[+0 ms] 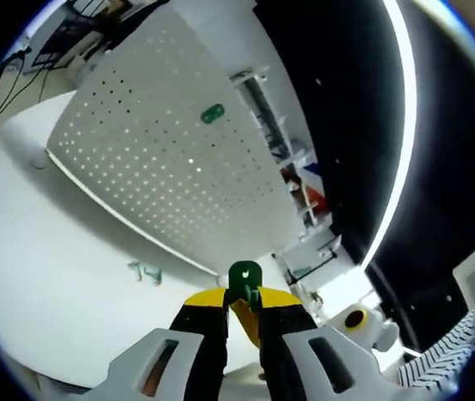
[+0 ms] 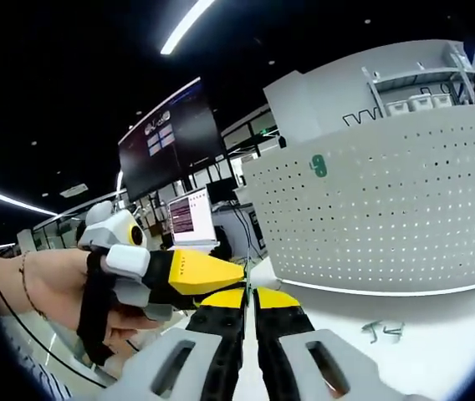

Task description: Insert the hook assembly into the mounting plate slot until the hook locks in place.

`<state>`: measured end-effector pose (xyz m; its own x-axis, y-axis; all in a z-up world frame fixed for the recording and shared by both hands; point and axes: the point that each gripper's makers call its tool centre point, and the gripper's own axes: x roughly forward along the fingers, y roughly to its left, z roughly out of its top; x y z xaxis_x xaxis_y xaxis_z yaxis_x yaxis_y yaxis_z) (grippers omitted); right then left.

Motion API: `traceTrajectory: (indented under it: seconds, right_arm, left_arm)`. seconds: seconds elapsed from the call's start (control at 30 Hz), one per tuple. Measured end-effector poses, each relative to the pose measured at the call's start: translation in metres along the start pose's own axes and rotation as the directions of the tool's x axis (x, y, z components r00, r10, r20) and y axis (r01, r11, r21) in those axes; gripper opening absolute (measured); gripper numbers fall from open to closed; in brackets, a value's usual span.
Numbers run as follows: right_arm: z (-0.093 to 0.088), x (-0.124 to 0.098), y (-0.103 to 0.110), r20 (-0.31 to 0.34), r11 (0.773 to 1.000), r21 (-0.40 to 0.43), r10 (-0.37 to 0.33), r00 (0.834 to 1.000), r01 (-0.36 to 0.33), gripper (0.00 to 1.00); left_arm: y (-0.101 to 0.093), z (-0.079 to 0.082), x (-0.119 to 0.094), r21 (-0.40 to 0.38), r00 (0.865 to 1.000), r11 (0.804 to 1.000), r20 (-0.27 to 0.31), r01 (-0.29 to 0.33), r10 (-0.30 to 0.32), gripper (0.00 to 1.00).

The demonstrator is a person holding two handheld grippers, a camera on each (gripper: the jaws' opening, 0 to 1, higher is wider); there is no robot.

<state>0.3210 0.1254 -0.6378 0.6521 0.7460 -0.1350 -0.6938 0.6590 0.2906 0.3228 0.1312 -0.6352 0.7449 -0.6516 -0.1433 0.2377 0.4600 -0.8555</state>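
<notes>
My left gripper (image 1: 244, 307) is shut on a green hook assembly (image 1: 244, 277), whose rounded top with a hole sticks up above the yellow jaw tips. A white pegboard (image 1: 162, 159) stands beyond it, tilted in this view, with a small green mounting plate (image 1: 212, 113) fixed high on it. In the right gripper view the same plate (image 2: 319, 165) sits on the upper left of the pegboard (image 2: 388, 209). My right gripper (image 2: 250, 307) is shut with nothing showing between its jaws. The left gripper (image 2: 208, 274), held by a hand, comes in from the left just above it.
A small loose wire hook (image 1: 145, 271) lies on the white table (image 1: 45, 276) in front of the pegboard, also seen as the wire hook (image 2: 383, 330). Shelving with white bins (image 2: 413, 104) stands behind the board. Screens (image 2: 171, 138) stand farther back on the left.
</notes>
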Motion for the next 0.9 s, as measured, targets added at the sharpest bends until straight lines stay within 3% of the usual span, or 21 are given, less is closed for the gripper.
traceTrajectory:
  seconds: [0.3,0.4,0.43,0.47,0.5,0.9]
  right_arm:
    - [0.002,0.0,-0.002,0.012,0.999,-0.043,-0.007,1.0,0.008,0.0]
    - [0.003,0.001,-0.002,0.014,0.998,-0.065,-0.009,1.0,0.01,0.01]
    - [-0.005,-0.001,-0.003,-0.029,0.997,-0.071,-0.007,1.0,0.005,0.01]
    - [-0.001,0.0,-0.004,0.002,0.998,-0.069,-0.009,1.0,0.009,0.01]
    - [0.0,0.0,-0.005,0.011,0.997,-0.079,-0.01,1.0,0.011,0.01]
    - [0.006,0.002,-0.004,0.018,0.994,-0.106,-0.012,1.0,0.014,0.01]
  left_arm:
    - [0.001,0.0,0.002,-0.045,1.0,0.999,0.007,0.004,-0.004,0.1]
    - [0.001,0.0,0.002,-0.023,1.0,1.0,0.009,0.001,-0.001,0.08]
    - [-0.003,-0.003,0.001,0.004,1.0,1.0,-0.011,0.023,-0.023,0.02]
    - [-0.003,-0.001,0.004,-0.031,1.0,1.0,0.001,0.004,-0.004,0.02]
    - [-0.007,-0.001,0.006,-0.018,1.0,1.0,0.0,0.019,-0.019,0.02]
    - [-0.013,0.004,0.007,0.014,0.999,0.999,-0.017,0.029,-0.029,0.01]
